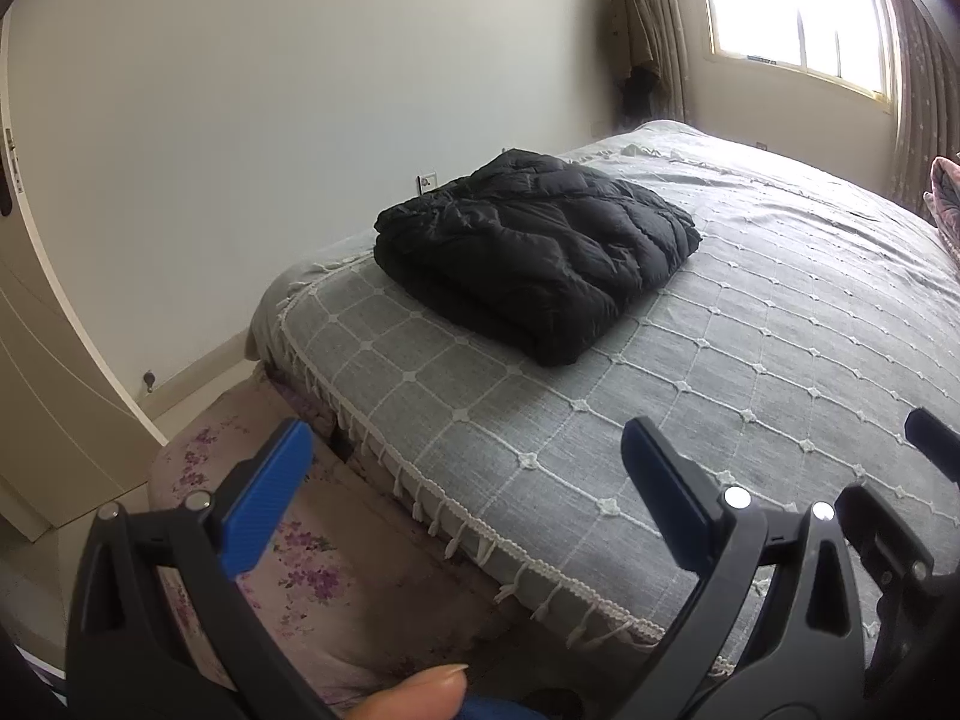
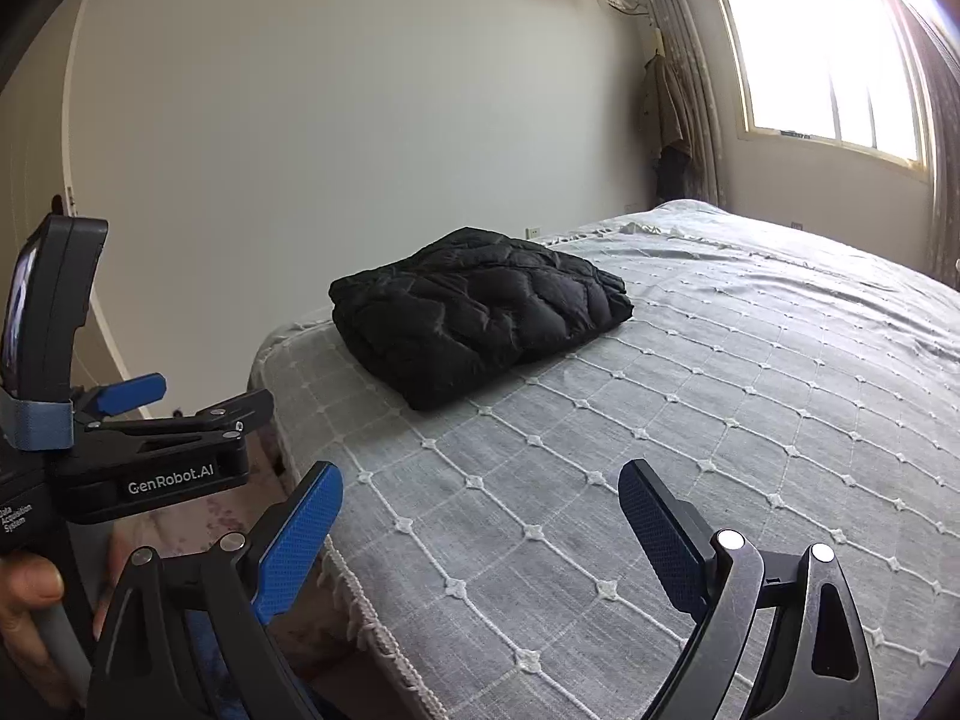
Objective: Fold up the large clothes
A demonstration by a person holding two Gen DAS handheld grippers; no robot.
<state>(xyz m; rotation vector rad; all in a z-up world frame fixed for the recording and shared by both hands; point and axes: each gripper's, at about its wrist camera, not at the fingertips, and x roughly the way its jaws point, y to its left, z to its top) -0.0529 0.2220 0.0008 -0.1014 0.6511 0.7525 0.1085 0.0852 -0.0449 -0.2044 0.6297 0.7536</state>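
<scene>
A black quilted puffer jacket [image 1: 534,252] lies folded into a thick rectangle near the left corner of the bed [image 1: 750,372]. In the right wrist view the jacket [image 2: 480,312] rests in the same spot. My left gripper [image 1: 462,492] hovers over the bed's near edge, well short of the jacket, open with nothing between its blue pads. My right gripper [image 2: 480,528] is also open and empty above the bedspread [image 2: 660,450]. The left gripper [image 2: 138,414] shows at the left edge of the right wrist view, held by a hand [image 2: 30,600].
A grey bedspread with a white diamond pattern and tassel fringe covers the bed. A floral sheet [image 1: 288,552] hangs below the fringe. A white wall [image 1: 300,120], a door [image 1: 54,360], a curtained window [image 1: 798,12] and a pink pillow [image 1: 945,204] surround the bed.
</scene>
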